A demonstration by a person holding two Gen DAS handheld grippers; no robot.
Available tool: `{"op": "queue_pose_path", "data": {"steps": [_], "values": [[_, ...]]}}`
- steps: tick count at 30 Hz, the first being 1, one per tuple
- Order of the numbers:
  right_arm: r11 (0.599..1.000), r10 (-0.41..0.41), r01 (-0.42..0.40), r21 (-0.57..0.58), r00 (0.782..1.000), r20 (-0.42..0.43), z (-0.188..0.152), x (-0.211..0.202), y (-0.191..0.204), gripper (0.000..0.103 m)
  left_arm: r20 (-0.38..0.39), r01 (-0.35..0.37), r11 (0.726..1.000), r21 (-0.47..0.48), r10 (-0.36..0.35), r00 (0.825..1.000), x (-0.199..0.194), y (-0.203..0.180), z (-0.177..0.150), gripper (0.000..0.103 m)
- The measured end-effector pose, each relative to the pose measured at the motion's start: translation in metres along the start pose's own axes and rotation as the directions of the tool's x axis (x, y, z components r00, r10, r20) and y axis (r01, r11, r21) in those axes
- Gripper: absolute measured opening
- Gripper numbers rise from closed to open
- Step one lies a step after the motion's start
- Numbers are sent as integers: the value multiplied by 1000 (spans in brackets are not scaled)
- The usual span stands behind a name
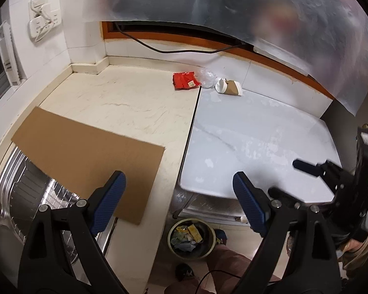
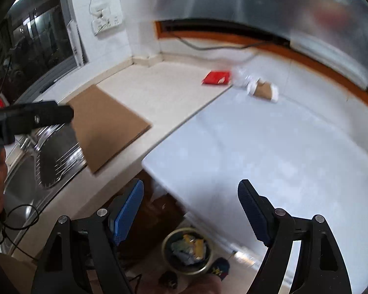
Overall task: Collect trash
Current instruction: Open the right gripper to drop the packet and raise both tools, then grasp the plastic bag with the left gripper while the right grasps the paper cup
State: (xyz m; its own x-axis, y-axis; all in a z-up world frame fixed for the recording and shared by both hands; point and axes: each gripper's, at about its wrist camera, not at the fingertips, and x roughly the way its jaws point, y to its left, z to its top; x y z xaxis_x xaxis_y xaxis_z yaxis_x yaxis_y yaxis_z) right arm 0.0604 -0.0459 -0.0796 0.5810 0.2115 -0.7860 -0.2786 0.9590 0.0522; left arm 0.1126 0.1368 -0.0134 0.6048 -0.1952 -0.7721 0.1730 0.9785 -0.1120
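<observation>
A red wrapper (image 1: 185,80) (image 2: 217,77) lies at the back of the cream counter. Beside it sit crumpled clear plastic (image 1: 208,78) (image 2: 240,76) and a tipped brown paper cup with a white lid (image 1: 229,87) (image 2: 262,90). On the floor below the counter edge stands a round bin (image 1: 190,238) (image 2: 187,252) holding several scraps. My left gripper (image 1: 179,191) is open and empty, well short of the trash. My right gripper (image 2: 191,198) is also open and empty, high above the bin, and its black fingers (image 1: 306,166) show at the right of the left wrist view.
A flat cardboard sheet (image 1: 85,156) (image 2: 105,122) covers part of the steel sink (image 1: 24,191) (image 2: 49,161). A white board (image 1: 257,142) (image 2: 269,159) tops the right side. A black cable (image 1: 159,47) runs along the back wall. A person's leg (image 1: 228,262) stands by the bin.
</observation>
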Motion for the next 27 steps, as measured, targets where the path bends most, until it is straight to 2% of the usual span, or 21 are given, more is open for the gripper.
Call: {"op": "queue_pose_path", "data": {"steps": [7, 12, 20, 27], "values": [[997, -34, 37, -74, 998, 44, 61, 2, -49, 80, -12, -11, 1000, -25, 11, 1000, 33, -18, 44, 87], [989, -33, 39, -145, 999, 42, 109, 26, -89, 80, -21, -21, 998, -57, 19, 1000, 65, -34, 84, 87], [967, -2, 5, -256, 1000, 12, 176, 105, -156, 80, -62, -38, 994, -104, 32, 998, 153, -58, 151, 87], [956, 6, -17, -291, 999, -39, 201, 192, -197, 80, -83, -46, 991, -122, 36, 996, 244, -71, 195, 87]]}}
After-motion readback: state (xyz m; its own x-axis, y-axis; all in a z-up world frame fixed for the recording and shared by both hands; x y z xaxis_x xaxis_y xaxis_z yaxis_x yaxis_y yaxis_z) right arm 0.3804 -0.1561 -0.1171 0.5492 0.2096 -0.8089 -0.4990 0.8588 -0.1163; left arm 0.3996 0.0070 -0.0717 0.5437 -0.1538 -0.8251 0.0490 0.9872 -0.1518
